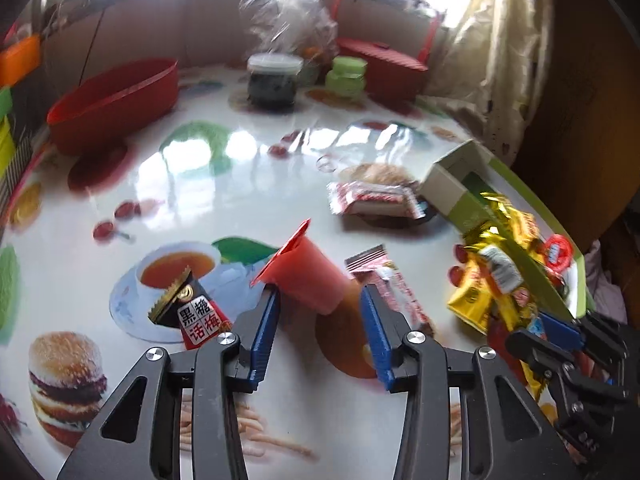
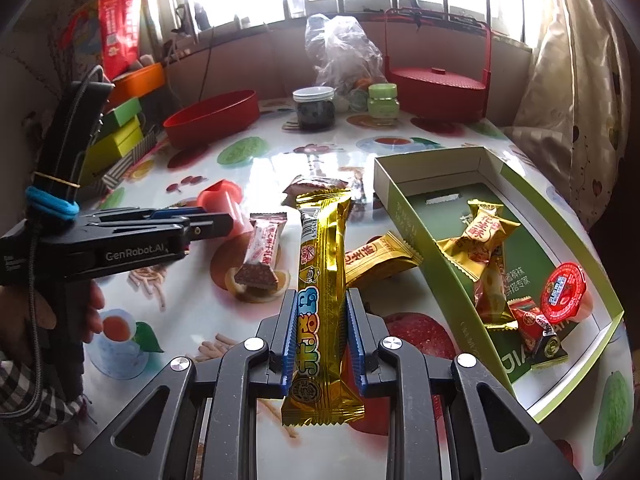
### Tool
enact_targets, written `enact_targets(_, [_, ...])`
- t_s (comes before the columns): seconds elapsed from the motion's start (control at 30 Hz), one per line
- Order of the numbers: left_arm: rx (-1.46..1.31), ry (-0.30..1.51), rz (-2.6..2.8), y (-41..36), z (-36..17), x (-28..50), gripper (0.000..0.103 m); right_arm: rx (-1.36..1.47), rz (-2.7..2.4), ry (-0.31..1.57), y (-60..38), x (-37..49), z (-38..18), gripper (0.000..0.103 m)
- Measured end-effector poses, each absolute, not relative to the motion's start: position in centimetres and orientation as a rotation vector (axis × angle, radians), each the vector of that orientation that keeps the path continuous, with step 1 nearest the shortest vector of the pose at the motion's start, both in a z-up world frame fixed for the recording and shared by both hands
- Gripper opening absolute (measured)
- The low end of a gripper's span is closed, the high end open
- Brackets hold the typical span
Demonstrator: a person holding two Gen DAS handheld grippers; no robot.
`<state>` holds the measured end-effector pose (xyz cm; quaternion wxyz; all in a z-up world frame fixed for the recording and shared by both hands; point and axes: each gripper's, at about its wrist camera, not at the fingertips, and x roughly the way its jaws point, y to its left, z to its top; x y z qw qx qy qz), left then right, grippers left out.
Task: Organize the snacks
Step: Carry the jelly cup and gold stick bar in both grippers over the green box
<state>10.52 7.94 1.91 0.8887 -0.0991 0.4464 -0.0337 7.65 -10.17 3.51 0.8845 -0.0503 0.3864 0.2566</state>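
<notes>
A red jelly cup lies on its side on the printed table, between the tips of my left gripper. The jaws stand open; the right pad is clear of the cup. From the right wrist view, the left gripper reaches in from the left beside the cup. My right gripper is shut on a long gold snack bar, held just left of the open green box. That box holds gold peanut candies and a red-lidded jelly cup.
Loose snacks lie about: a pink wafer bar, a gold packet, a black-red plum candy, a red-white packet. At the back are a red bowl, a dark jar, a green jar and a red basket.
</notes>
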Motion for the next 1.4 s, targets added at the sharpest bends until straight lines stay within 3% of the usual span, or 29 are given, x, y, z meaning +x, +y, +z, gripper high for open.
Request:
enact_targets(0.37, [-0.405, 0.921, 0.013, 9.6, 1.3, 12.9, 0.045, -0.094, 0.539, 0.816, -10.4, 8.2, 3.1, 0.022])
enact_targets(0.8, [-0.159, 0.935, 0.087, 7.5, 1.2, 15.1, 0.043, -0.073, 0.537, 0.826, -10.8, 8.8, 2.6, 0.022])
enact_targets(1.4, [-0.194, 0.81, -0.02, 6.3, 4.3, 13.1, 0.041, -0.072, 0.523, 0.805, -11.1, 8.5, 3.1, 0.022])
